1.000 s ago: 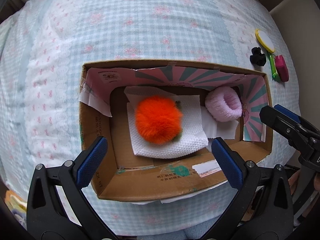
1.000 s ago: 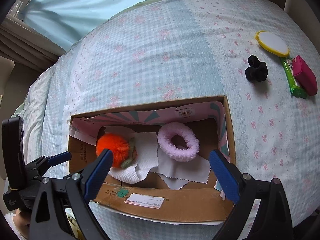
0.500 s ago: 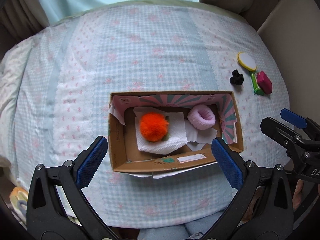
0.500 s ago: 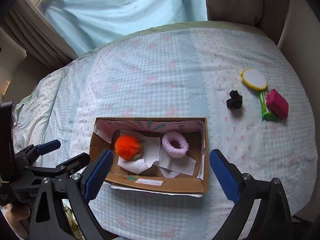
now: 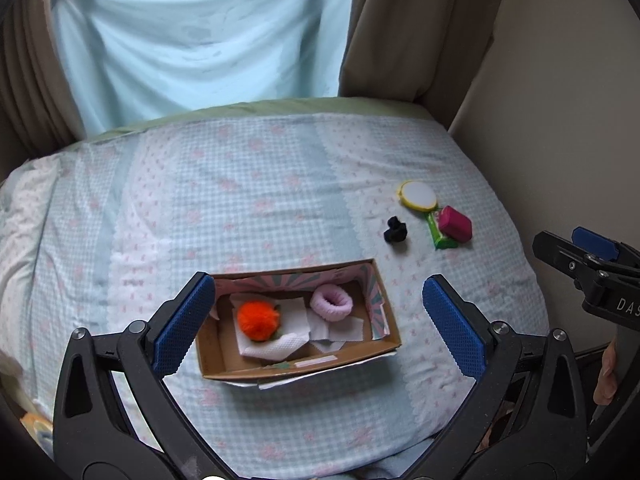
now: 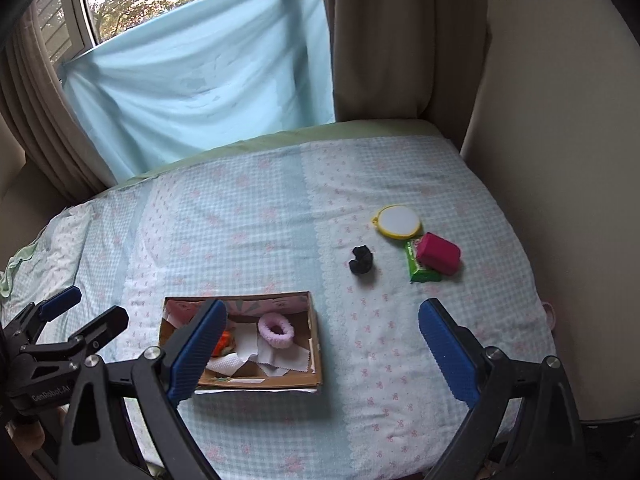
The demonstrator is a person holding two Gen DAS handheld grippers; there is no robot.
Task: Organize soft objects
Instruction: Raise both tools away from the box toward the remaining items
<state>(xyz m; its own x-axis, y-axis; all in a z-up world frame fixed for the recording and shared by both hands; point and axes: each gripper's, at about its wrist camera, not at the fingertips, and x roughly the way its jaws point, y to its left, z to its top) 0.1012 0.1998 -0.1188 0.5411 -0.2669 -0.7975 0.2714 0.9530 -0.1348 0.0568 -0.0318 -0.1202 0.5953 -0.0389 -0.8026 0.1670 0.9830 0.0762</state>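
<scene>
Nearest the cameras, both tools hang above the near edge of the bed (image 5: pixel 280 184). Left hand-held gripper (image 5: pixel 320 326): jaws spread wide, nothing between them. Right hand-held gripper (image 6: pixel 320 346): likewise spread wide and empty.

Cardboard box (image 5: pixel 304 364) sits on the checked bedspread near its front edge, open top up, patterned pink lining visible on its far and right inner walls. Inside, left part: orange pom-pom (image 5: pixel 258 320) resting on white paper towel (image 5: pixel 276 346). Inside, right part: pink scrunchie (image 5: pixel 332 303), lying flat on white paper, just beside the pom-pom but apart from it. In the right wrist view the pom-pom is mostly hidden behind the blue pad of one finger.

Further back and to the right of the box, well apart from it: black scrunchie (image 6: pixel 361 259) alone on the bedspread. Beyond it, a cluster: green packet (image 6: pixel 420 270) with a magenta block (image 6: pixel 438 253) lying partly across it, and a yellow-rimmed round mirror (image 6: pixel 398 221) just behind, near or touching the packet's far end.

Far side: light blue cloth (image 6: pixel 208 80) hung across the window, brown curtains (image 6: pixel 392 40) either side.
</scene>
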